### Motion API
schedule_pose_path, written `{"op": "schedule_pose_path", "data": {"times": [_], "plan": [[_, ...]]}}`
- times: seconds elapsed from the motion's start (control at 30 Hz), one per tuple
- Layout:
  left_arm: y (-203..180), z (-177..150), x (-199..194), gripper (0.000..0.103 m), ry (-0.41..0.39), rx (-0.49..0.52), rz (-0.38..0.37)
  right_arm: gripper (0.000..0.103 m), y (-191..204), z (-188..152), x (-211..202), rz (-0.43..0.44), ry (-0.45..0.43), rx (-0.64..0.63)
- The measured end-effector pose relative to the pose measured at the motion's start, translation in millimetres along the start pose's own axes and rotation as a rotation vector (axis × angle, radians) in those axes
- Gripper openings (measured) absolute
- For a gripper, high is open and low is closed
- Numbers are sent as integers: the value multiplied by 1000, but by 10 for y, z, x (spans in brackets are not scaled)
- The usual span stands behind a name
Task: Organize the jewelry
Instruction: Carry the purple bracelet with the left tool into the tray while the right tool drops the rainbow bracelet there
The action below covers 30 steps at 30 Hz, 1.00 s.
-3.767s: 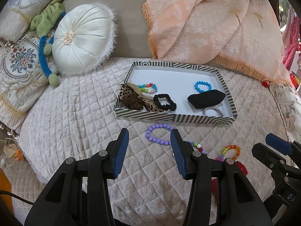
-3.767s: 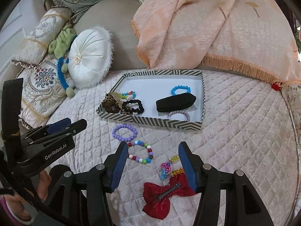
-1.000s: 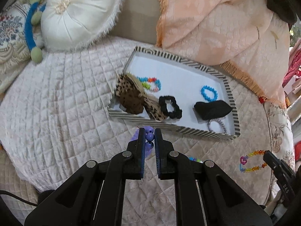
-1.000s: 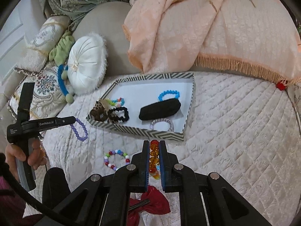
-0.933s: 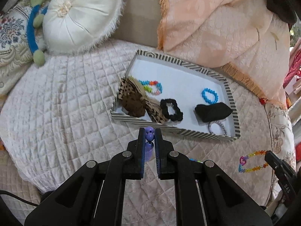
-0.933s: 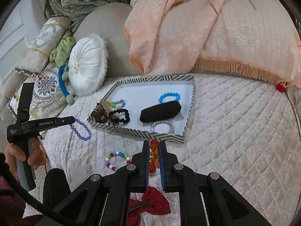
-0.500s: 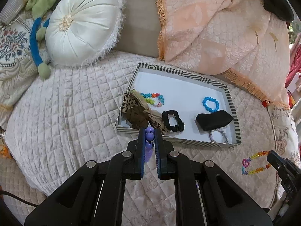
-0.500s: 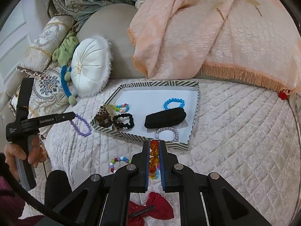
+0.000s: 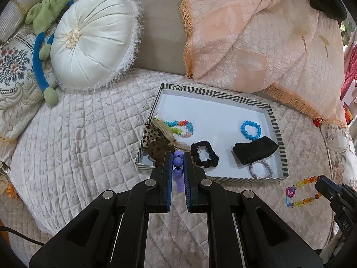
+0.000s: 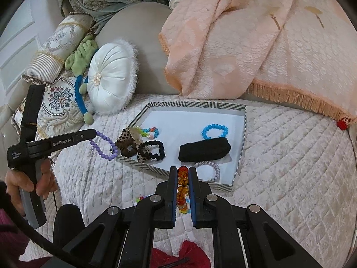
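Carry step, I'd say: left gripper (image 9: 178,156) clenched the purple beads (image 10: 103,145), right gripper (image 10: 183,176) the amber beads (image 9: 301,192), both low in frame by the tray (image 9: 214,97). Next they'd need releasing inside.

A home bedroom: a quilted bed (image 9: 78,145), a round white cushion (image 9: 93,38) upper left, a peach throw (image 10: 245,44) upper right.
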<state>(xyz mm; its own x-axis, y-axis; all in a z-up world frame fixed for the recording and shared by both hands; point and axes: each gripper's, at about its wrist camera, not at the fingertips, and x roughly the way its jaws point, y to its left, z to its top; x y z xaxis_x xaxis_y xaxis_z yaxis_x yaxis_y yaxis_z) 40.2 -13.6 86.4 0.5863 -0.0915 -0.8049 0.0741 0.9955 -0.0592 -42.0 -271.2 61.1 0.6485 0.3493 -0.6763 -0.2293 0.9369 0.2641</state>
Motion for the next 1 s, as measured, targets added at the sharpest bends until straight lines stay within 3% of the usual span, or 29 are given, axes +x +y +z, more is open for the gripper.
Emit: {"op": "schedule_pose_path", "data": {"times": [0.57,1.0], "plan": [[-34,311,229,8,6,19,17,9,135,420,408,25,33,-41],[-218,807,791,8,27,38,1,9,179,840,1199,50,102,-37]]}}
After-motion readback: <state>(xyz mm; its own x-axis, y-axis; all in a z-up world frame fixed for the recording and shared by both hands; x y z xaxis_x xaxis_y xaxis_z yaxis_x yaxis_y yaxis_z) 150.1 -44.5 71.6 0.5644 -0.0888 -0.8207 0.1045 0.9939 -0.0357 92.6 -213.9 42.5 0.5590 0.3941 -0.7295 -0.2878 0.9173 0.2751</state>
